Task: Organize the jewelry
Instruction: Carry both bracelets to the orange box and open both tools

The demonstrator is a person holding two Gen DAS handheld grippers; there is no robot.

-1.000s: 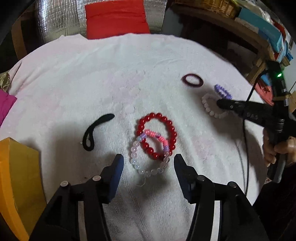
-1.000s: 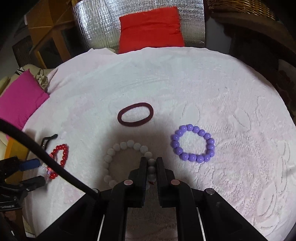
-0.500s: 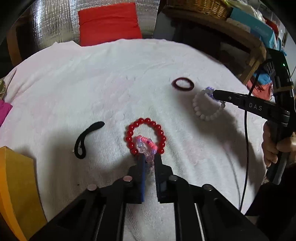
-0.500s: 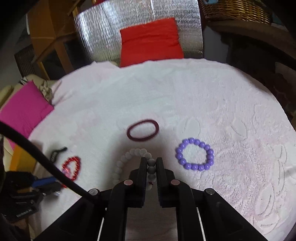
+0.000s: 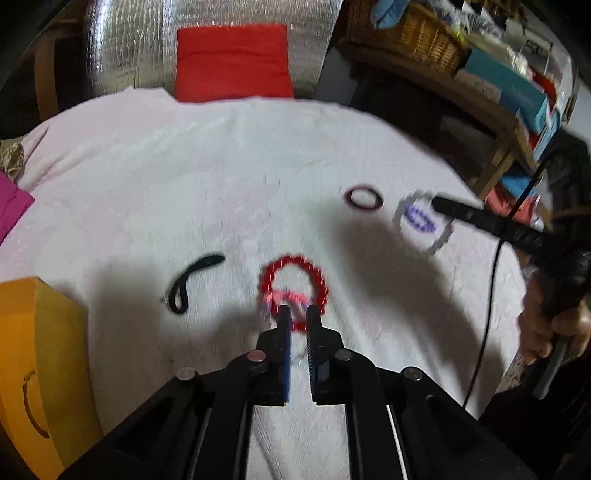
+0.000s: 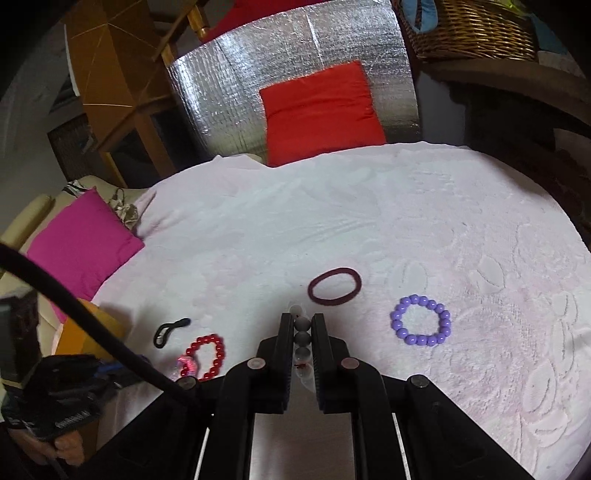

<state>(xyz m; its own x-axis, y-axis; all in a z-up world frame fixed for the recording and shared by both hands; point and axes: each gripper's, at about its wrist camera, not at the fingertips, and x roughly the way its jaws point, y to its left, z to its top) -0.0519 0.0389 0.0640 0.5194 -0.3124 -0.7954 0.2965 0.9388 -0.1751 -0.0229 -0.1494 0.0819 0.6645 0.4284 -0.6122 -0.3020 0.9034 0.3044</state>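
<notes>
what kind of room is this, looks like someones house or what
Most likely a lived-in home room, not a lab or shop. A table under a white embossed cloth has a red cushion and a pink cushion beside it, and a wicker basket sits on a cluttered wooden shelf.

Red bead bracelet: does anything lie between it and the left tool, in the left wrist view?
Yes. The pink bracelet lies across the near side of the red bead bracelet, and the left tool is shut on that pink one. The picture is blurred; whether it also catches red beads is unclear.
</notes>
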